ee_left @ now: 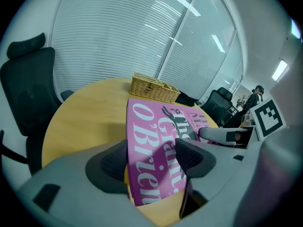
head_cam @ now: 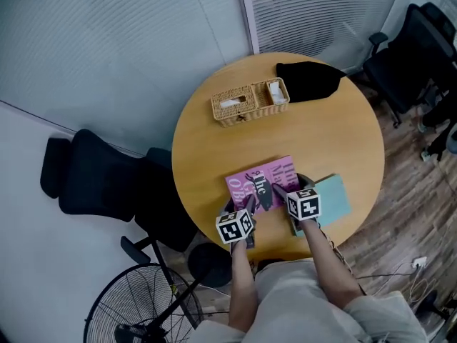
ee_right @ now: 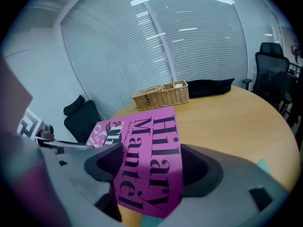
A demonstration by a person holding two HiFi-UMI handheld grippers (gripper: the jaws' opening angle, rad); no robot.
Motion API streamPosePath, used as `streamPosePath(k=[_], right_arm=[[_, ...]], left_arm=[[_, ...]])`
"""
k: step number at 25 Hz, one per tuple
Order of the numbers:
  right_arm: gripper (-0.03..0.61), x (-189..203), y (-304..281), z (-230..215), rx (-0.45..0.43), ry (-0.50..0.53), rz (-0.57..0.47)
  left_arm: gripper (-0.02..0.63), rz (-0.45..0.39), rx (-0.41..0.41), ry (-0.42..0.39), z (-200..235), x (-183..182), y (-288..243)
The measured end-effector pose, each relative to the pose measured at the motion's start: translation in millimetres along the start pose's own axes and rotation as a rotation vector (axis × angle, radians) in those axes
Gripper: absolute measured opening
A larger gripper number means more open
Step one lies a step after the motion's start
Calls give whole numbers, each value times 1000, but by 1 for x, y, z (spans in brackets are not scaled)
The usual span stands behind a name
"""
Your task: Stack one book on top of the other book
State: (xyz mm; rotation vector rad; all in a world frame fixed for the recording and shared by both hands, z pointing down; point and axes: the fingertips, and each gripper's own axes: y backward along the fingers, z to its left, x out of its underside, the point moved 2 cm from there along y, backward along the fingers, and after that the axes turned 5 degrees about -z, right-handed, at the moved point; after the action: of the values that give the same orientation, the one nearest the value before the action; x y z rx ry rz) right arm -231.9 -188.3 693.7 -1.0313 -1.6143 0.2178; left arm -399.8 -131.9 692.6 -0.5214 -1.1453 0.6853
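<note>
A pink book lies on the round wooden table, near its front edge. A teal book lies right of it, and the pink book's near right corner hangs over it. My left gripper is at the pink book's near left corner and my right gripper at its near right corner. In the left gripper view the pink book runs between the parted jaws of my left gripper. In the right gripper view the pink book fills the gap of my right gripper, with teal showing beside it.
A wicker basket and a black cloth sit at the table's far side. Black office chairs stand left and at the back right. A floor fan is at the lower left.
</note>
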Motion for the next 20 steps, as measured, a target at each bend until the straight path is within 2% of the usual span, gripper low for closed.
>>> streamPosePath(k=[5,20], right_arm=[[377,9,28,-25,17,-45,-1],[377,29,130,-114,18,-29,-18]], left_arm=[[314,27,7,-46,-35,9,4],[314,36,29,-88,-163,62,19]])
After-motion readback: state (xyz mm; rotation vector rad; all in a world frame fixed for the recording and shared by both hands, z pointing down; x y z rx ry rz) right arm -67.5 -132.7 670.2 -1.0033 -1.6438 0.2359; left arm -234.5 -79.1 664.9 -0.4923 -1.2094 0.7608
